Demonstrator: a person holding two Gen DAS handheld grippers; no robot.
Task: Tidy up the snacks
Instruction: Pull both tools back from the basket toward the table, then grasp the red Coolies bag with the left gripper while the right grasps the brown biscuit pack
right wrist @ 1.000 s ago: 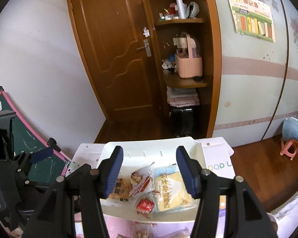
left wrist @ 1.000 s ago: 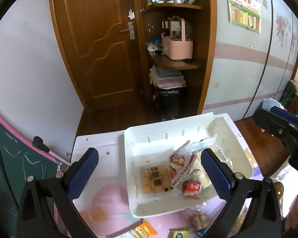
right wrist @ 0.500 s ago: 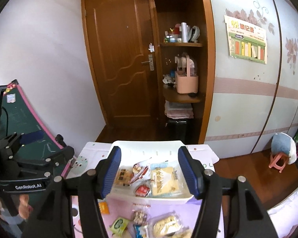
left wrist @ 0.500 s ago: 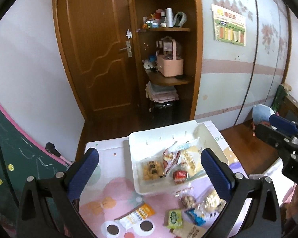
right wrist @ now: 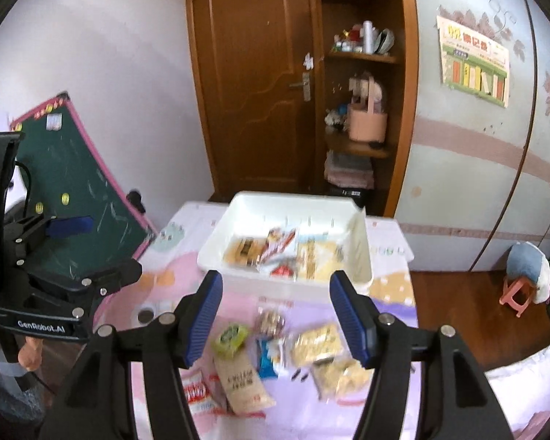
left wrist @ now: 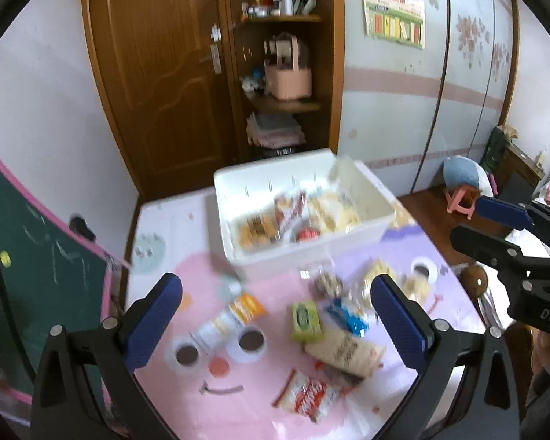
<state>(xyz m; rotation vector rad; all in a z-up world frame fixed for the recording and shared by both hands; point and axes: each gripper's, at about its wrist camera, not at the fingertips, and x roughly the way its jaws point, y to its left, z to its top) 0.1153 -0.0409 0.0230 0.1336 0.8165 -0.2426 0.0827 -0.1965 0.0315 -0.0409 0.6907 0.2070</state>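
Note:
A white bin [left wrist: 363,190] [right wrist: 286,201] stands at the far end of the pink and purple table and holds several snack packets. Loose snacks lie in front of it: a green packet [left wrist: 305,316] [right wrist: 231,336], a blue packet [left wrist: 345,316] [right wrist: 267,360], a beige packet [left wrist: 344,348] [right wrist: 242,381], a red and white packet [left wrist: 306,394] [right wrist: 196,390], an orange and white packet [left wrist: 225,321] and yellow cracker packs [right wrist: 317,341]. My left gripper [left wrist: 277,321] is open above the loose snacks, with nothing gripped. My right gripper [right wrist: 277,321] is open too and holds nothing.
A green chalkboard [left wrist: 25,275] [right wrist: 88,201] leans at the table's left side. Behind the table are a wooden door [left wrist: 157,73] and a corner shelf with a pink basket [left wrist: 288,80]. A small pink stool [right wrist: 513,293] stands on the floor at right.
Both grippers have pulled back from the bin toward the near side of the table. The loose snacks in front of the bin have come into view. The right jaws have spread a little.

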